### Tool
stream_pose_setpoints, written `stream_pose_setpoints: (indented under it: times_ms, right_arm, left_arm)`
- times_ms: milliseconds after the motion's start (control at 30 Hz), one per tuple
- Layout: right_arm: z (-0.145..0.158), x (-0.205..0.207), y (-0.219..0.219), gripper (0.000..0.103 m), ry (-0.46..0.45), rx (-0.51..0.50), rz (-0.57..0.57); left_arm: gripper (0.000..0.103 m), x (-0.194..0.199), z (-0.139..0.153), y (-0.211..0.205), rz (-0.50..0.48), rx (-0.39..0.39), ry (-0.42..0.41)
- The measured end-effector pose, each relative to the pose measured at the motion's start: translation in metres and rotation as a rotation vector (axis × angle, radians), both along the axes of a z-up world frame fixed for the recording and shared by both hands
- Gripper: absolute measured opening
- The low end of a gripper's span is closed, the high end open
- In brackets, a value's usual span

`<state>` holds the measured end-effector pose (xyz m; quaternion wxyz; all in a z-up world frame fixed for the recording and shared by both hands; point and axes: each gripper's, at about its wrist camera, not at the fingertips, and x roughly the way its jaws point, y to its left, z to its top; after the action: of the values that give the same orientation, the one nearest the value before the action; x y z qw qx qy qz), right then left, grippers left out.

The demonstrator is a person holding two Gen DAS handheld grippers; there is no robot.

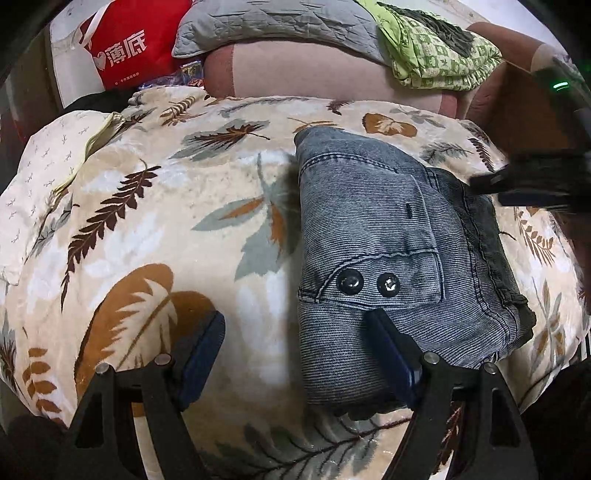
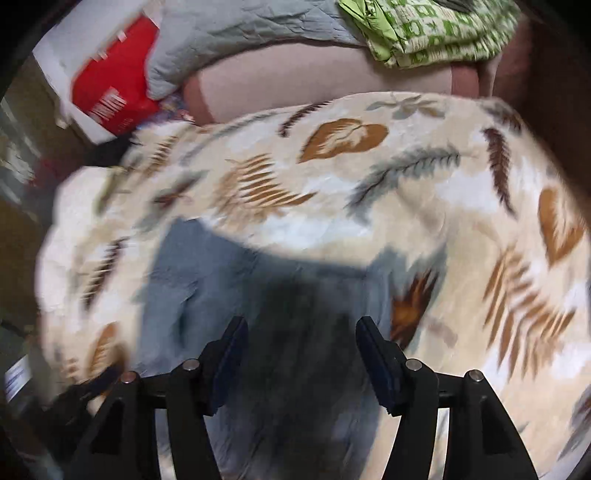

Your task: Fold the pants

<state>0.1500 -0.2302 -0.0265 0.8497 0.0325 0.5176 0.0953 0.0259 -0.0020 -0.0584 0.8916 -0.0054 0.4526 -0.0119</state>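
Observation:
The grey-blue denim pants [image 1: 399, 243] lie folded into a compact bundle on the leaf-patterned blanket [image 1: 192, 206], pocket flap with two dark snaps facing up. My left gripper [image 1: 295, 325] is open and empty, its right finger [image 1: 391, 354] lying on the bundle's near edge, its left finger on the blanket. My right gripper shows in the left wrist view [image 1: 524, 181] as a dark blur at the bundle's far right edge. In the blurred right wrist view, my right gripper [image 2: 301, 332] is open over the pants [image 2: 229, 295], holding nothing.
A red bag [image 1: 125, 48] stands at the back left. A grey quilted pad [image 1: 280, 26] and a green patterned cloth [image 1: 439, 51] lie on a pink cushion [image 1: 325, 74] behind the blanket. A cream pillow [image 1: 48, 162] lies at the left.

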Motion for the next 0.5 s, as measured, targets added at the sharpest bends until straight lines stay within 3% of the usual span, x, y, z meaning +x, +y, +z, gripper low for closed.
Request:
stream_pose_setpoints:
  times_ms: [67, 100, 133, 367, 500]
  right_arm:
    - [-0.033, 0.019, 0.0, 0.072, 0.062, -0.106, -0.008]
    - [-0.039, 0.017, -0.009, 0.08, 0.081, -0.085, -0.029]
    - [-0.041, 0.015, -0.014, 0.081, 0.085, -0.052, -0.052]
    - [0.004, -0.041, -0.024, 0.081, -0.036, -0.021, -0.066]
    - [-0.003, -0.085, -0.027, 0.081, -0.038, 0.051, -0.056]
  left_arm:
    - [0.08, 0.002, -0.002, 0.0, 0.0, -0.016, 0.004]
    - [0.08, 0.002, -0.002, 0.0, -0.001, -0.019, 0.002]
    - [0.08, 0.002, -0.002, 0.0, -0.005, -0.02, -0.002]
    - [0.08, 0.003, -0.003, 0.004, -0.003, -0.039, 0.002]
    - [0.08, 0.004, -0.001, 0.002, 0.0, -0.033, 0.014]
